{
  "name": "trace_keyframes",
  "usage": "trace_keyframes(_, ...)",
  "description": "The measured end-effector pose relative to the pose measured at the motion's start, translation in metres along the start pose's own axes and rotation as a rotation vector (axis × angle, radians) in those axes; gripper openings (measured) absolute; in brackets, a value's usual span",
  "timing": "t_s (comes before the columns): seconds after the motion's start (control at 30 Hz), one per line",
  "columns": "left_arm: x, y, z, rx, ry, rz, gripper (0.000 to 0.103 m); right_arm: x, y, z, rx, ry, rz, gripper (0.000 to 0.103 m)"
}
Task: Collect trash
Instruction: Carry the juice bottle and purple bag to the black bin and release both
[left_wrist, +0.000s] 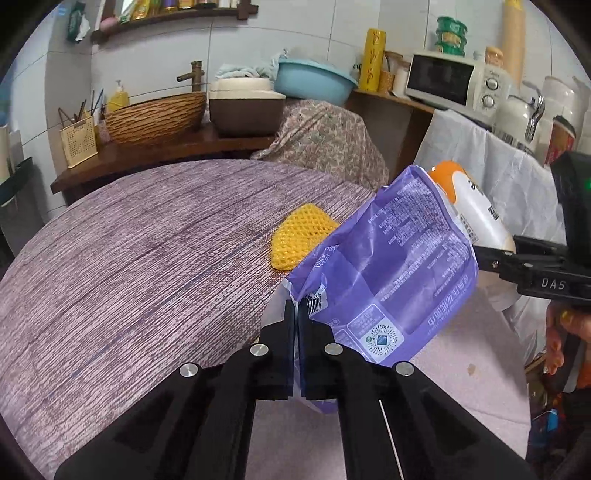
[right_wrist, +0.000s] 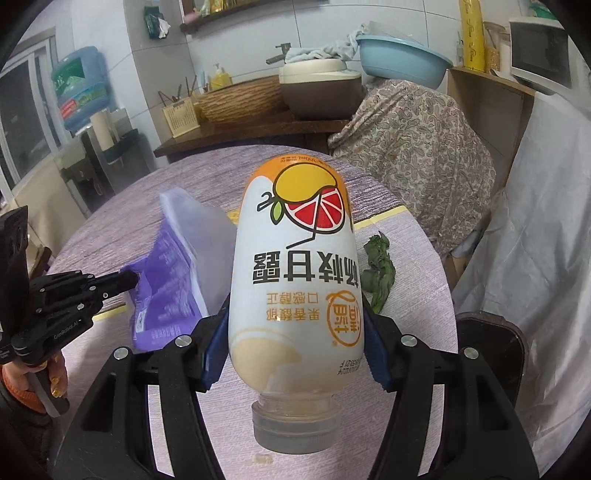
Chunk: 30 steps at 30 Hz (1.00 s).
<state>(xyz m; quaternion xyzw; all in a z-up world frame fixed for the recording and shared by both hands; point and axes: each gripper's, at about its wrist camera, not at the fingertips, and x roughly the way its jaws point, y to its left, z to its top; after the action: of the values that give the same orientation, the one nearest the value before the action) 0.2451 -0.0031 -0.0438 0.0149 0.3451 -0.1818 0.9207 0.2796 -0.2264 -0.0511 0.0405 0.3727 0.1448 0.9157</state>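
Note:
My left gripper (left_wrist: 296, 308) is shut on a corner of a purple plastic bag (left_wrist: 388, 266) and holds it up above the round table (left_wrist: 129, 258). The bag also shows in the right wrist view (right_wrist: 166, 284), with my left gripper (right_wrist: 127, 280) at its left edge. My right gripper (right_wrist: 295, 325) is shut on a white and orange drink bottle (right_wrist: 295, 266), cap toward the camera. The bottle (left_wrist: 476, 210) sits just behind the bag's open top in the left wrist view, with my right gripper (left_wrist: 491, 254) on it. A yellow foam net (left_wrist: 299, 236) lies on the table.
A green leafy scrap (right_wrist: 378, 273) lies on the table right of the bottle. Behind the table stand a counter with a wicker basin (left_wrist: 155, 118), a brown pot (left_wrist: 243, 107), a blue basin (left_wrist: 314, 79) and a microwave (left_wrist: 454, 81). A dark bin rim (right_wrist: 495, 332) is at right.

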Motion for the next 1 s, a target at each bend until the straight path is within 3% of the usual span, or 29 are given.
trace_keyframes(0.33, -0.058, 0.004, -0.028, -0.084, -0.083, -0.038, 0.003, -0.04, -0.007, -0.034, 0.063, -0.066, 0.158, 0.062)
trace_keyframes(0.6, -0.07, -0.024, -0.037, -0.044, -0.084, -0.09, 0.003, -0.08, -0.039, -0.076, 0.118, -0.114, 0.111, 0.062)
trace_keyframes(0.7, -0.067, -0.041, -0.036, -0.028, -0.085, -0.124, 0.003, -0.088, -0.056, -0.092, 0.163, -0.119, 0.161, 0.062)
trace_keyframes(0.9, -0.057, -0.084, -0.033, 0.029, -0.086, -0.167, 0.003, -0.099, -0.073, -0.118, 0.201, -0.135, 0.064, 0.062)
trace_keyframes(1.0, -0.04, -0.116, -0.029, 0.061, -0.047, -0.214, 0.003, -0.107, -0.088, -0.129, 0.237, -0.153, -0.004, 0.062)
